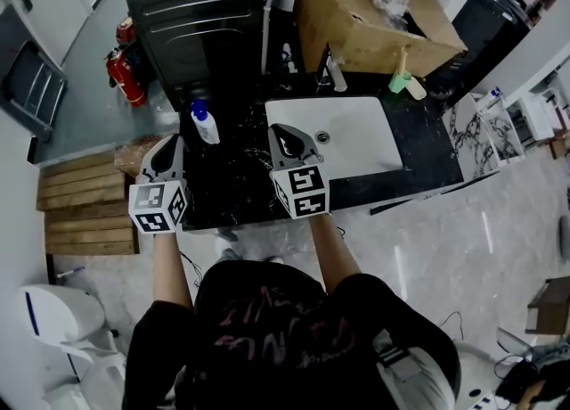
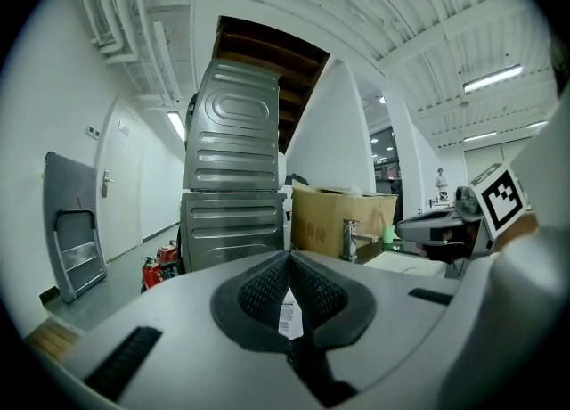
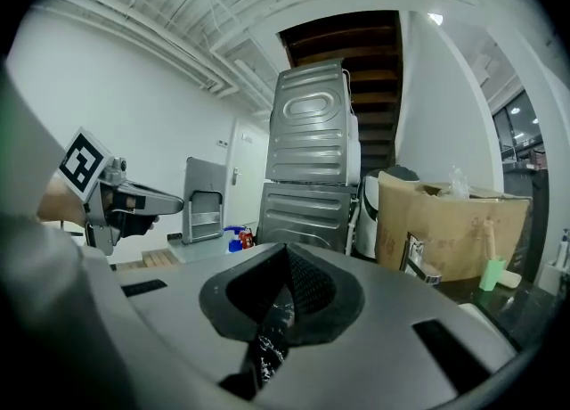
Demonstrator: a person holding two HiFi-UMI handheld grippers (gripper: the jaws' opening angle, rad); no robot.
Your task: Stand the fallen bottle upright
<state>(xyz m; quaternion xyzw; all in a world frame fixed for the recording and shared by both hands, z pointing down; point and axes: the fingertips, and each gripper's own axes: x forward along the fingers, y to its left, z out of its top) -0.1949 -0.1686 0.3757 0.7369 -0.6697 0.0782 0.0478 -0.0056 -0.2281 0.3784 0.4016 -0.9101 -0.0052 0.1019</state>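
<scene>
A white bottle (image 1: 205,124) with a blue cap stands upright on the black counter (image 1: 236,181), near its left end. My left gripper (image 1: 172,146) hovers just short of it, jaws shut and empty. In the left gripper view (image 2: 289,261) only a sliver of the bottle's white label (image 2: 287,315) shows through the slit below the pads. My right gripper (image 1: 288,138) is shut and empty over the counter, at the sink's left edge. In the right gripper view (image 3: 285,257) the blue cap (image 3: 233,237) shows far left, beside the left gripper (image 3: 134,199).
A white sink (image 1: 356,136) with a chrome faucet (image 1: 334,74) lies right of the grippers. Behind it sit a cardboard box (image 1: 374,7) and a green cup (image 1: 400,81). Stacked grey machines (image 1: 200,7) stand behind the bottle. A red fire extinguisher (image 1: 125,74) and wooden pallet (image 1: 80,203) are at left.
</scene>
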